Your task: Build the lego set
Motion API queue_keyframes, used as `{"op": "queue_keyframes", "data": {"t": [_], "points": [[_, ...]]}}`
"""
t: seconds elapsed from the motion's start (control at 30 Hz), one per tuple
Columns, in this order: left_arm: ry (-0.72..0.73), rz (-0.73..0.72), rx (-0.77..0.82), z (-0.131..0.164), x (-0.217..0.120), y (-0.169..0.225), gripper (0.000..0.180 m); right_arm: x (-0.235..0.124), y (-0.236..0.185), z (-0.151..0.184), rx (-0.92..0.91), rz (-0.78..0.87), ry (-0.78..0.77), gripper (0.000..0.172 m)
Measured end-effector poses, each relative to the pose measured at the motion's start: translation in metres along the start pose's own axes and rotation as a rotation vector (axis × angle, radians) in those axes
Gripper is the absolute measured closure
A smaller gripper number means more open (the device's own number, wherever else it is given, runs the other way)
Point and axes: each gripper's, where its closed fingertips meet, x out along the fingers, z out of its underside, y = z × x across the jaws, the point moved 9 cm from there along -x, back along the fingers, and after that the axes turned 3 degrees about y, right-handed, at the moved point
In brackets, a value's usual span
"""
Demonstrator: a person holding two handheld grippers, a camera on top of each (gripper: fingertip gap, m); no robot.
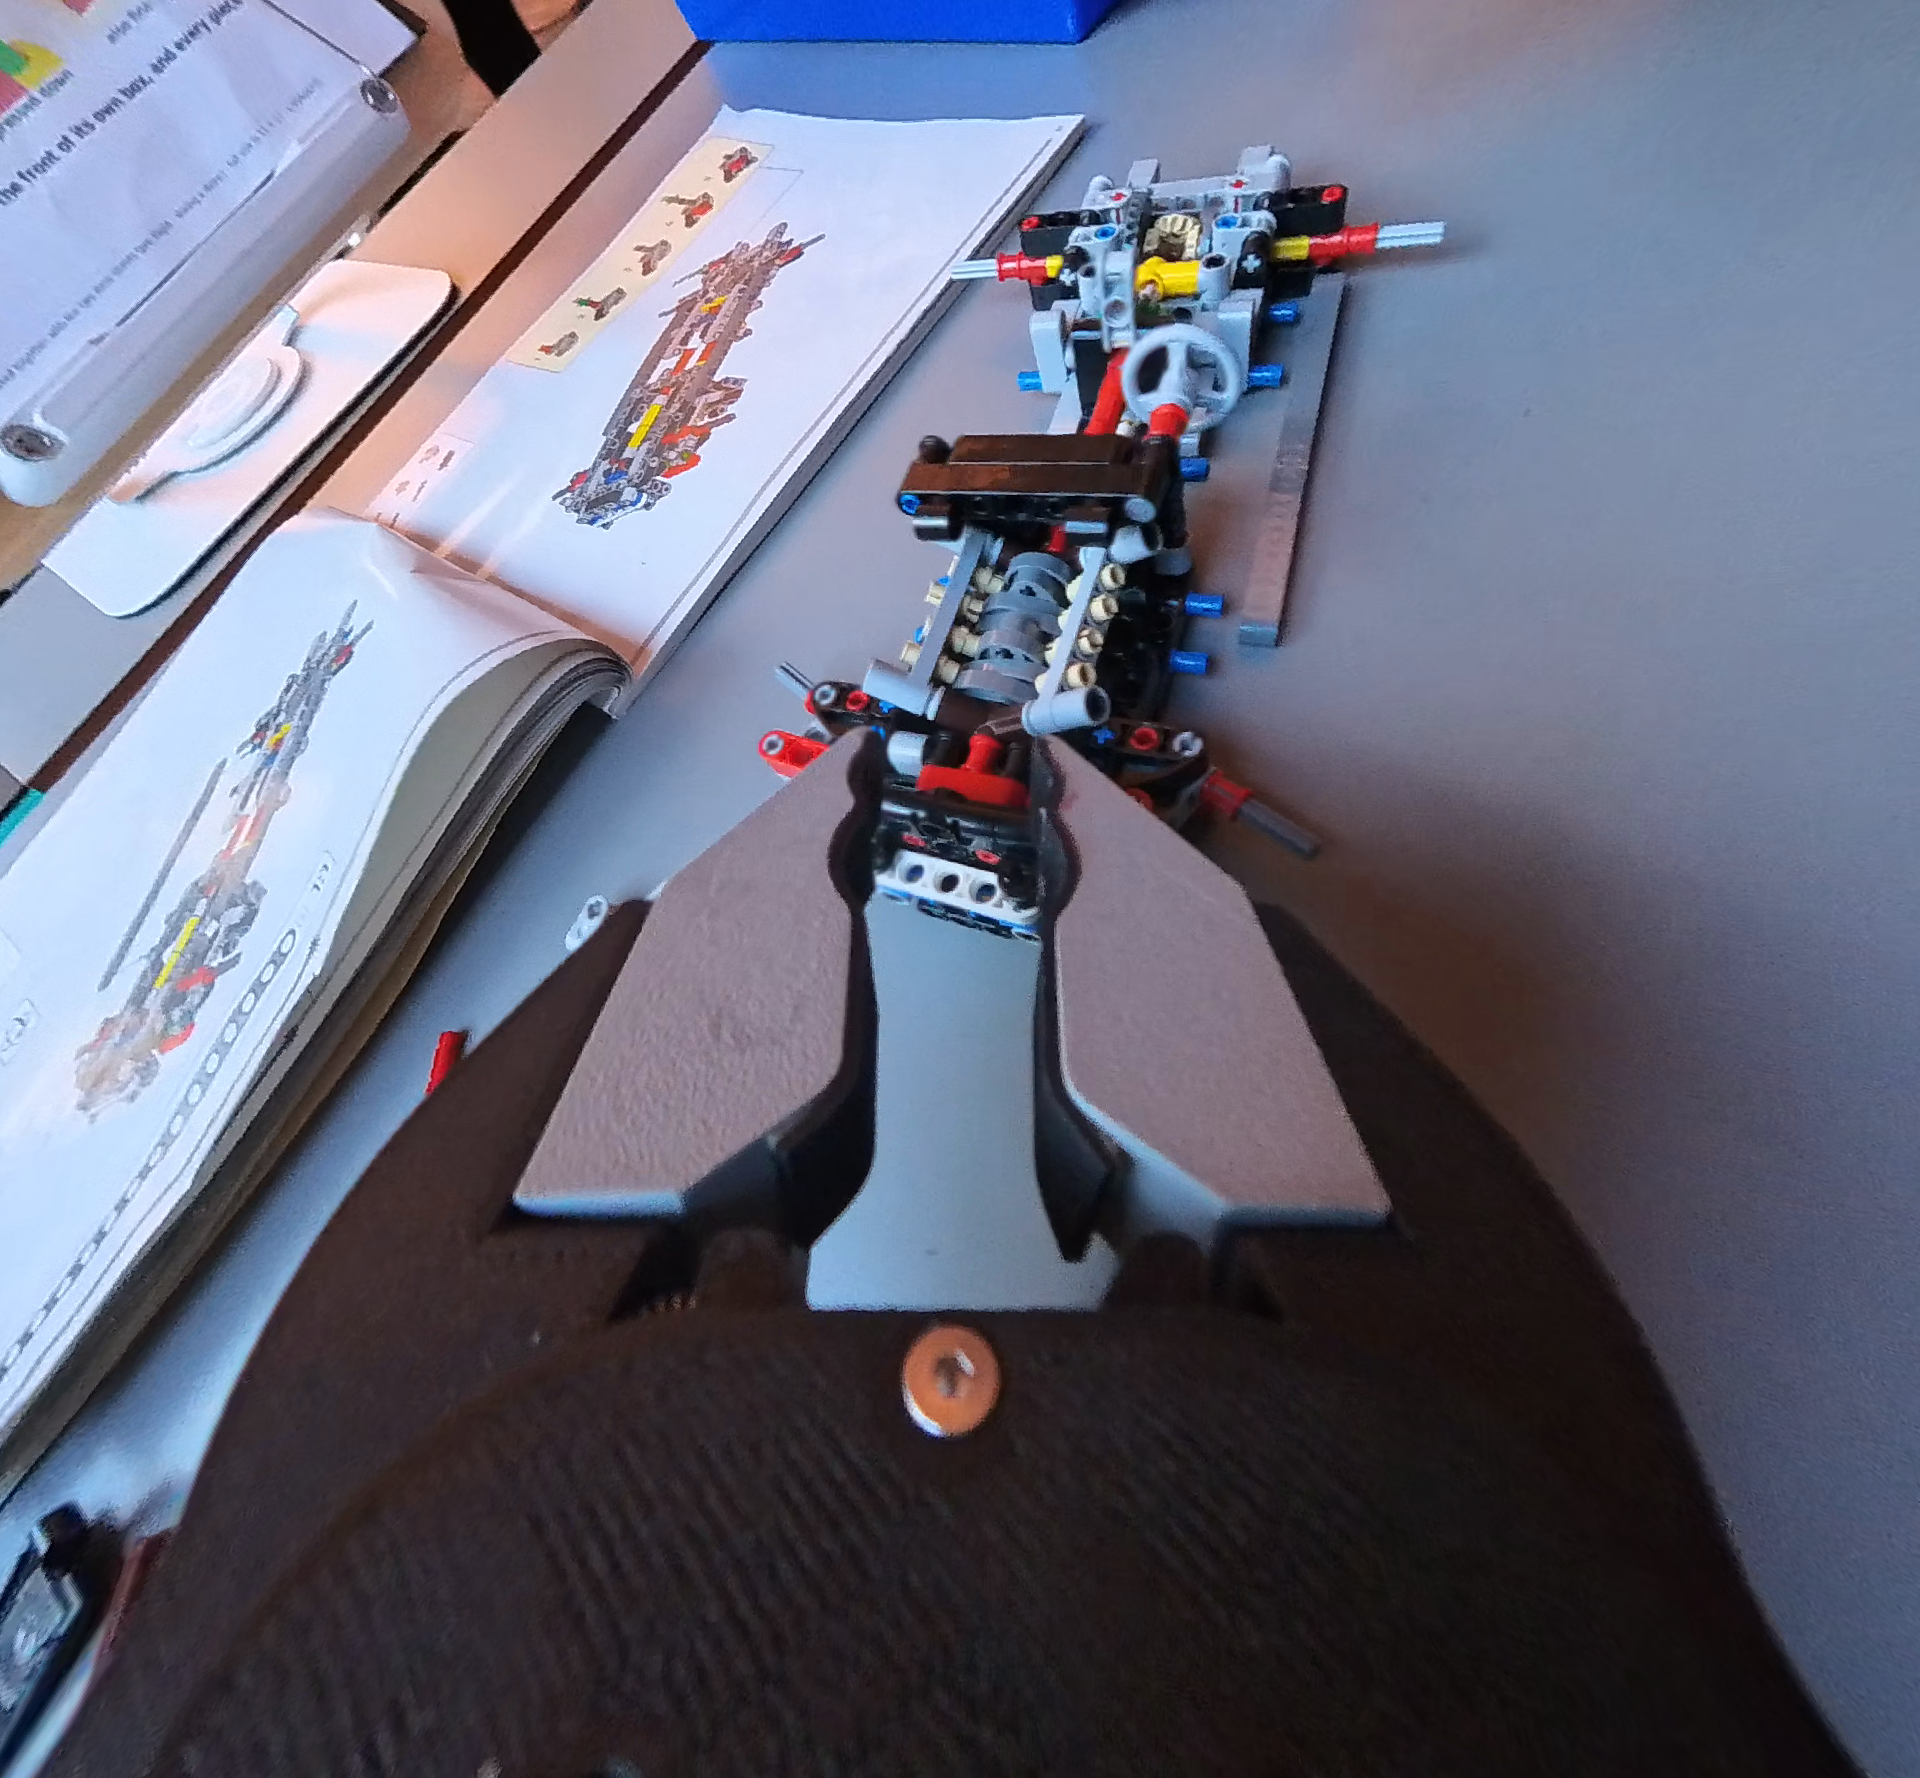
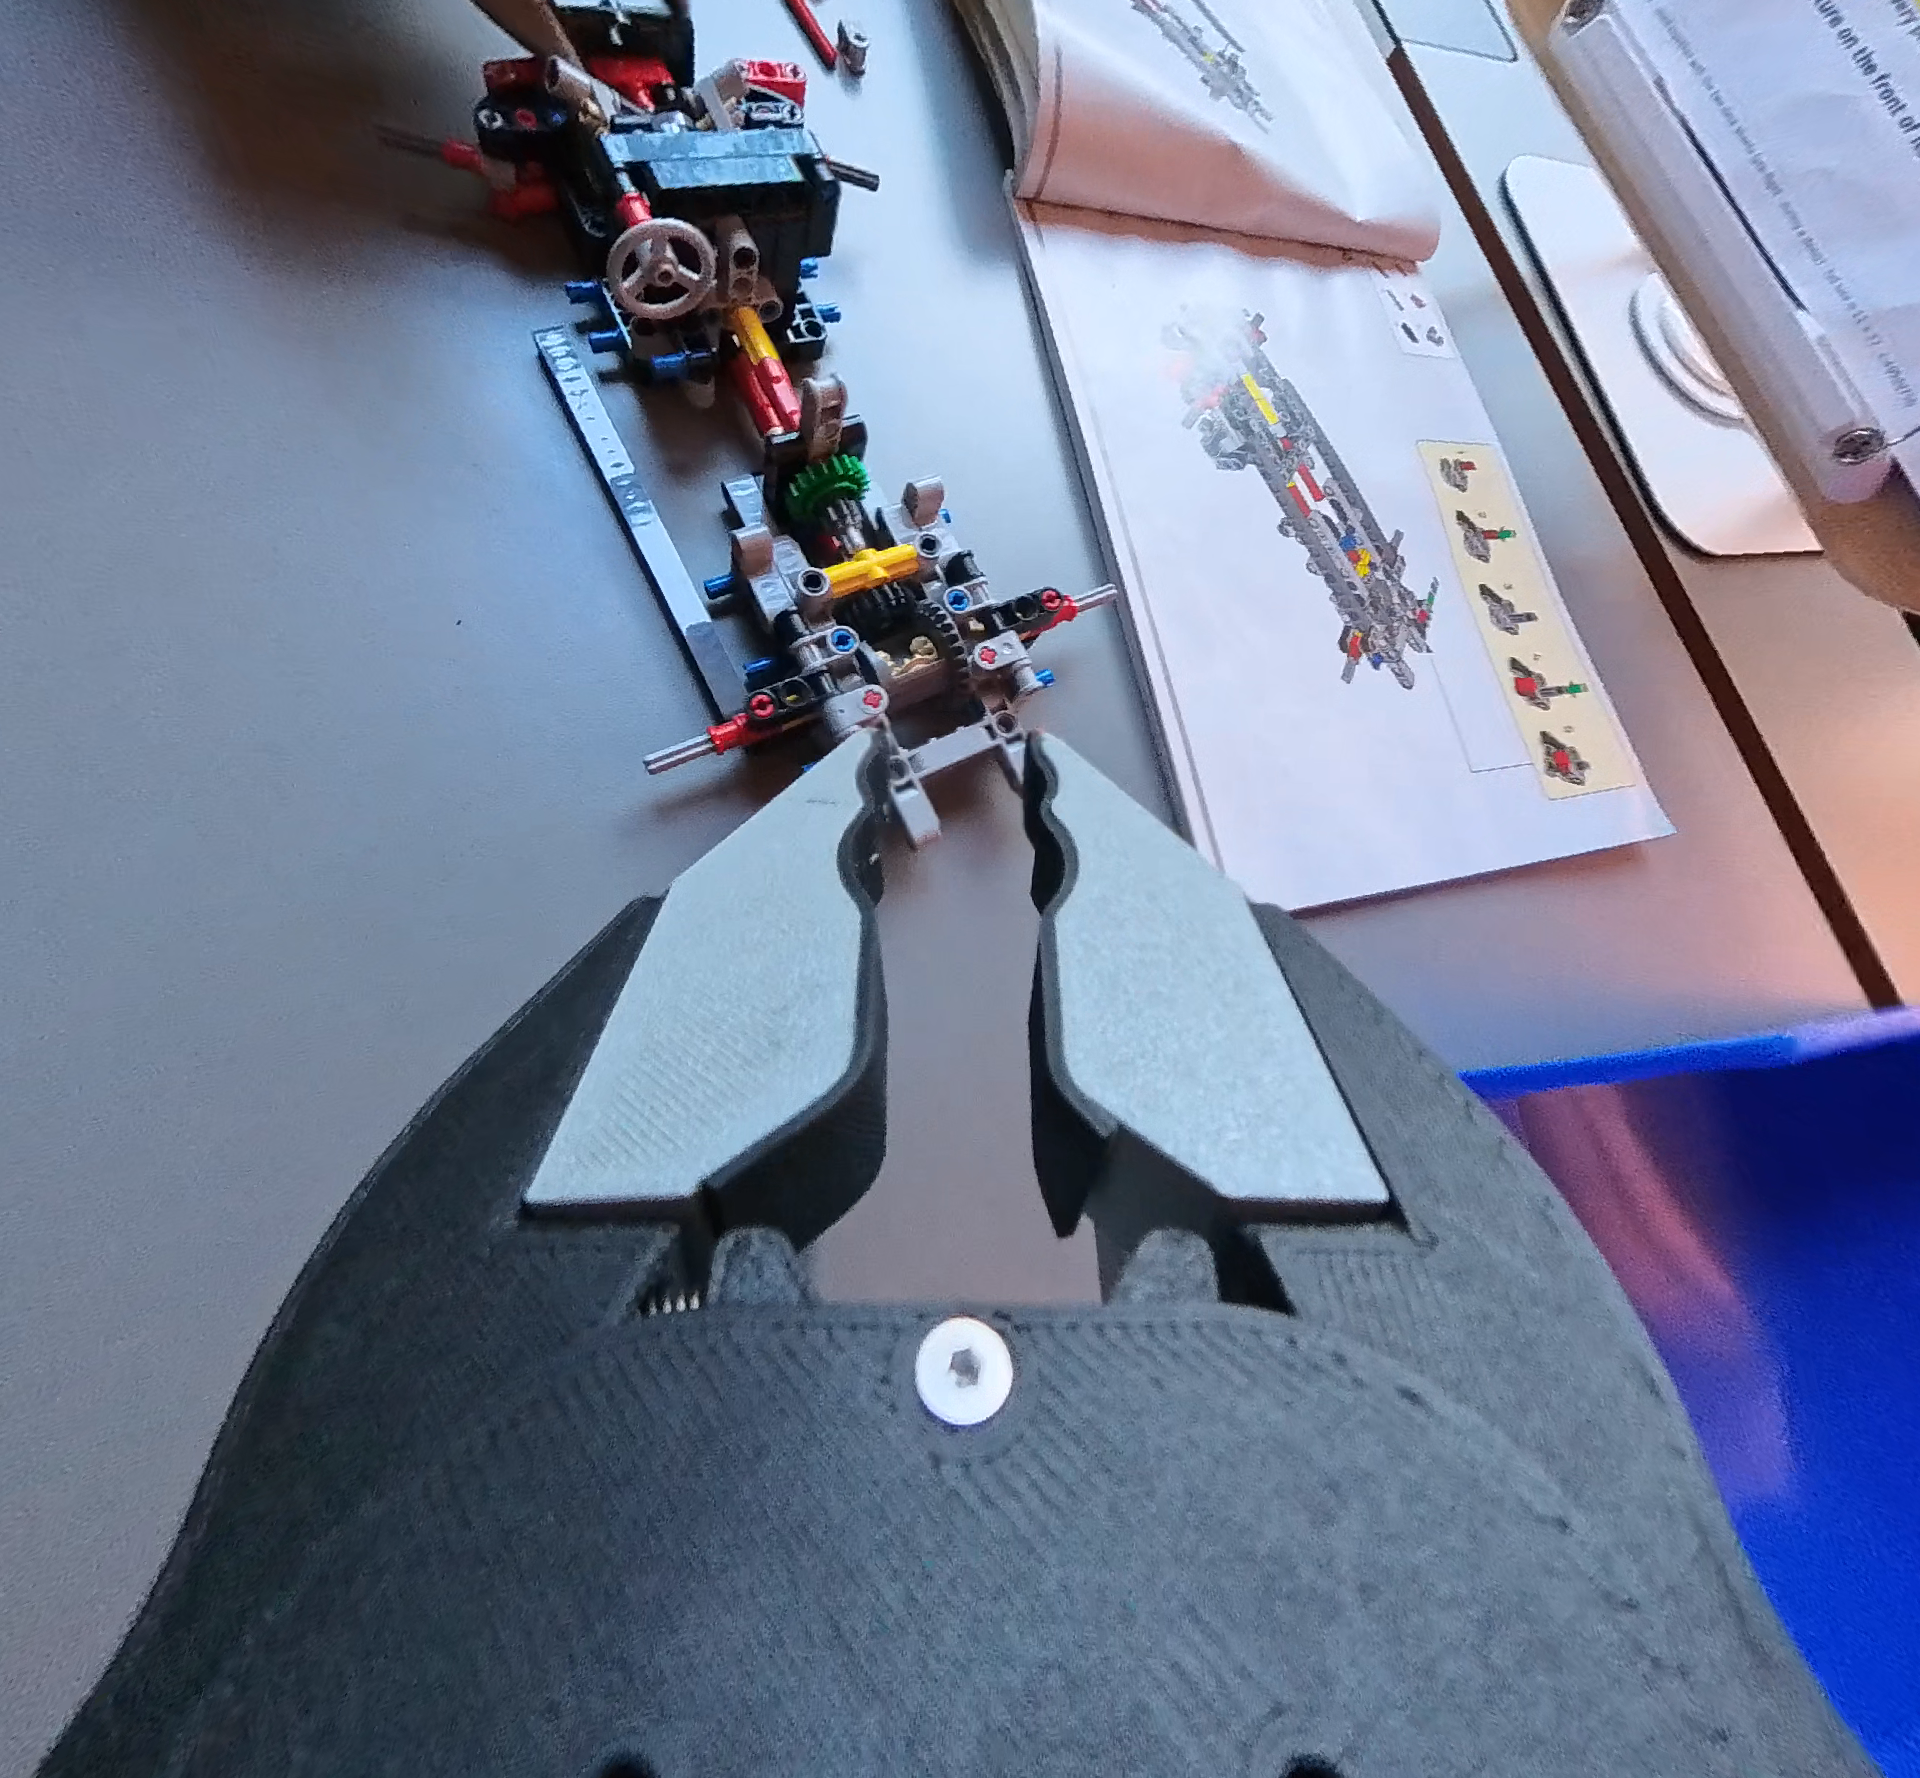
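my left hand-held gripper (image 1: 951,793) clamps the near black end of the long brick-built chassis (image 1: 1049,606) on the bench (image 1: 1558,793); the right hand-held gripper (image 2: 951,772) straddles its grey end frame (image 2: 940,772), contact unclear. light, rigid, pins pop loose; i judge beams the safest hold.

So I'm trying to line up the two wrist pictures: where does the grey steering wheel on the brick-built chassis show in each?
Left wrist view: steering wheel, right of centre, upper third, far part of the chassis.
Right wrist view: steering wheel, left of centre, upper quarter.
Shared landmark: the open instruction booklet beside the chassis.
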Motion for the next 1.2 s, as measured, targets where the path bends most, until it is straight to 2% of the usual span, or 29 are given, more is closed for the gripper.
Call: {"op": "queue_keyframes", "data": {"t": [0.13, 0.87, 1.07, 1.2], "points": [[0.008, 0.005, -0.058, 0.0, -0.001, -0.006, 0.152, 0.005, -0.005, 0.002, -0.017, -0.014, -0.022, 0.149], [-0.01, -0.011, -0.008, 0.0, 0.0, -0.001, 0.154, 0.012, -0.005, 0.004, 0.014, -0.026, -0.01, 0.155], [-0.015, -0.011, -0.019, 0.001, 0.0, -0.002, 0.154, 0.014, -0.017, -0.008, -0.002, -0.071, 0.045, 0.157], [-0.002, -0.018, -0.045, -0.001, 0.0, -0.004, 0.151, 0.027, -0.045, -0.032, -0.015, -0.19, 0.083, 0.153]]}}
